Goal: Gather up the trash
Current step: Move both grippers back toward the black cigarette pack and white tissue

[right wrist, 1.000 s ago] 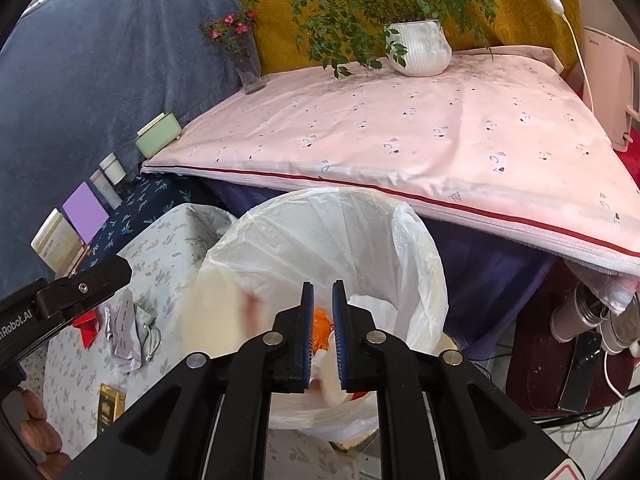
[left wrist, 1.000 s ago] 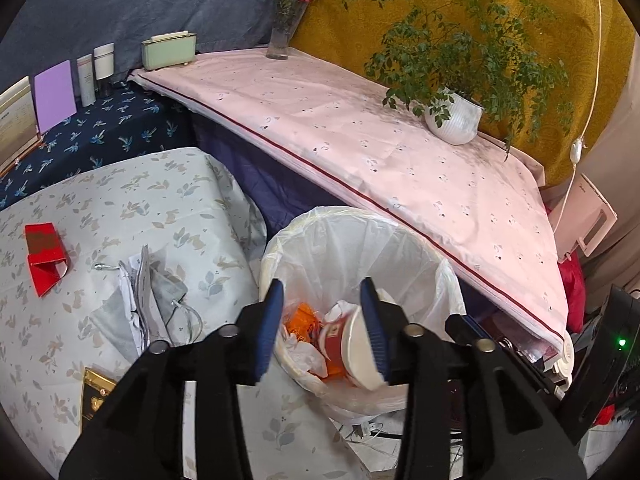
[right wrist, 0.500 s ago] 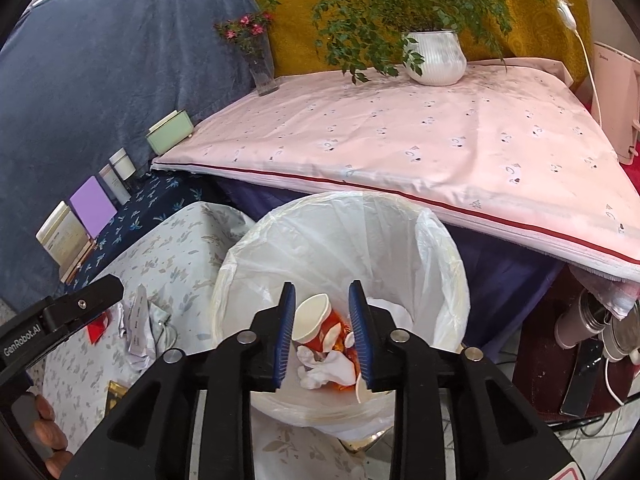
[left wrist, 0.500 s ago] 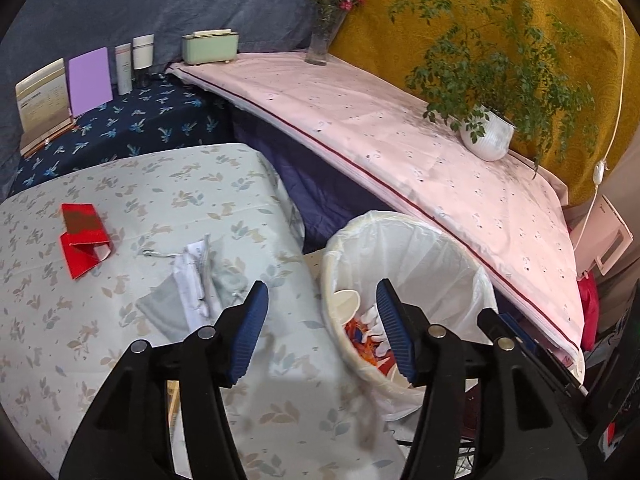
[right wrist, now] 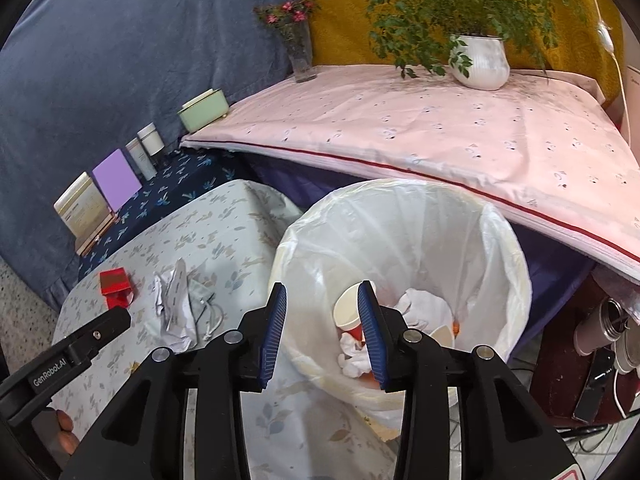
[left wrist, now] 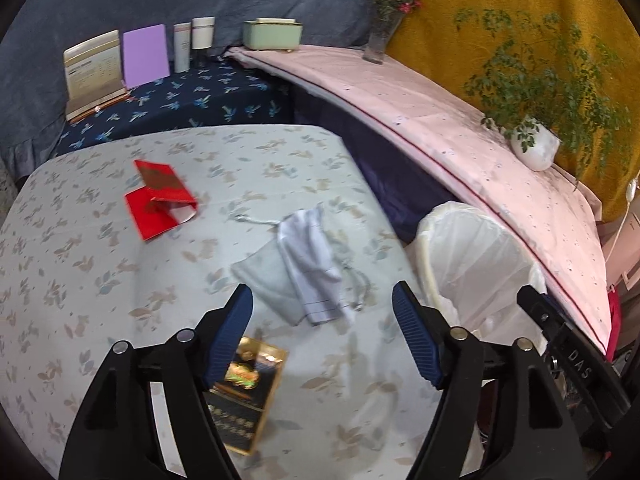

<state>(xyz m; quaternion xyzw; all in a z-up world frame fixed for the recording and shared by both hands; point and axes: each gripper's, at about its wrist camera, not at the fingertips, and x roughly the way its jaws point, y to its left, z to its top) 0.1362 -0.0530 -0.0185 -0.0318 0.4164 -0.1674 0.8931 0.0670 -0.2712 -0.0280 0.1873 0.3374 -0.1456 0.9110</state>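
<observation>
Both grippers hang open and empty, one over the table, one over the bin.

The left gripper (left wrist: 322, 332) has its jaws wide apart above the floral table (left wrist: 80, 248); three pieces of trash lie there: one red packet (left wrist: 160, 200) toward the far left, one crumpled paper (left wrist: 308, 260) just ahead of the fingers near the right edge, one gold-and-black box (left wrist: 244, 392) at the near edge, partly under the left finger. The right gripper (right wrist: 322, 334), jaws apart, hovers above the one bin (right wrist: 500, 240), which stands just beside the table's right edge. Inside lie one paper cup (right wrist: 348, 312) and white tissues (right wrist: 424, 308).
</observation>
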